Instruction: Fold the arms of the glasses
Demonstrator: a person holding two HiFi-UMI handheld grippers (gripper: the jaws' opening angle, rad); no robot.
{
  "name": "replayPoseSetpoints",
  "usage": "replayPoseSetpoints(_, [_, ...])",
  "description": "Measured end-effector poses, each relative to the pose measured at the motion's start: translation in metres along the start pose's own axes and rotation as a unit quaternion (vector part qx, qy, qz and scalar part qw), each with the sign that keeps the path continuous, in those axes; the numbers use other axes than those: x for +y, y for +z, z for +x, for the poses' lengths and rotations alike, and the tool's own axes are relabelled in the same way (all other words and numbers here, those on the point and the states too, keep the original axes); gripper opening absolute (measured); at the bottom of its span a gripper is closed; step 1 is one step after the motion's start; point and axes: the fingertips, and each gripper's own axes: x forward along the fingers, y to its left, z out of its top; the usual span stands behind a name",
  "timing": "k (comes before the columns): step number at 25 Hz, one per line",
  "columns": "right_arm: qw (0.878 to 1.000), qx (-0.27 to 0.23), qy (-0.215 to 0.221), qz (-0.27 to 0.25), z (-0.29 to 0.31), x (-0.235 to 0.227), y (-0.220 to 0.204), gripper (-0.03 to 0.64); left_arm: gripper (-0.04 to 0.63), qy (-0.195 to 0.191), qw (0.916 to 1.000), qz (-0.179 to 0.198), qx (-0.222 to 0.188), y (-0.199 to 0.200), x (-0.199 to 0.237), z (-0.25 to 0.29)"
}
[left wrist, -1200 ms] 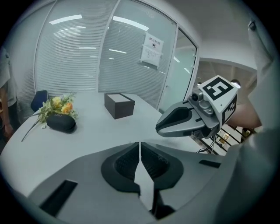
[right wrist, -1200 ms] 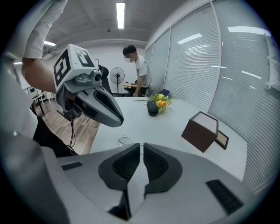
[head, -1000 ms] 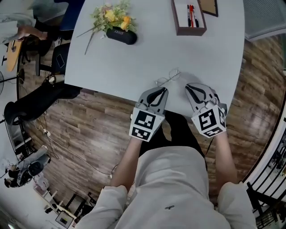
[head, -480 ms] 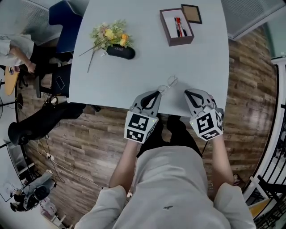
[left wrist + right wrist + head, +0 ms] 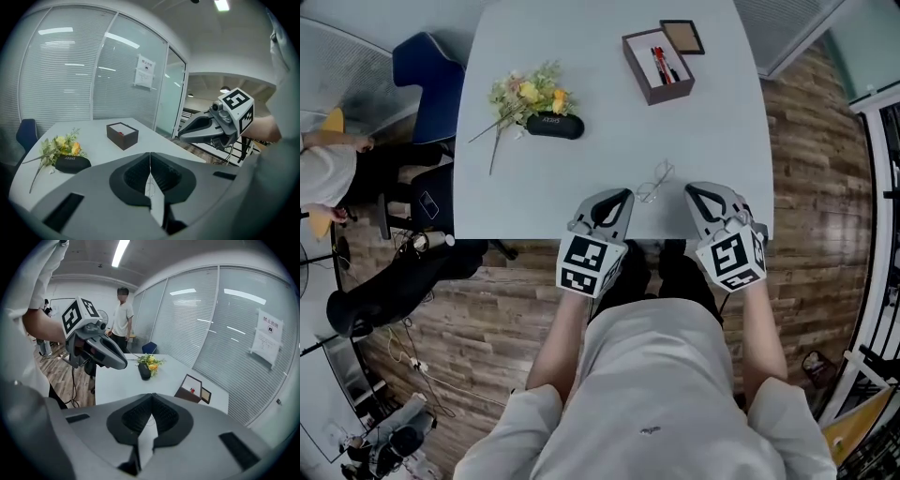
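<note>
Left tongs (image 5: 622, 194) and right tongs (image 5: 695, 189) closed, empty, glasses (image 5: 653, 182) lying between them, long axis slanting away rightward

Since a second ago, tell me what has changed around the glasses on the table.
The left gripper and right gripper, both shut and empty, have drawn back slightly from the thin wire-framed glasses. Nothing was taken hold of. The glasses still lie on the white table between them. The black glasses case, yellow flowers and brown box have not moved.
</note>
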Motion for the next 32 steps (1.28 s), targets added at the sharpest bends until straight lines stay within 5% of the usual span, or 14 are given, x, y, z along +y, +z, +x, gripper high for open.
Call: replayPoseSetpoints(32, [0.997, -0.019, -0.067, 0.012, -0.024, -0.006, 0.039, 0.005, 0.02, -0.054, 0.9968, 0.046, -0.036, 0.044, 0.0, -0.012])
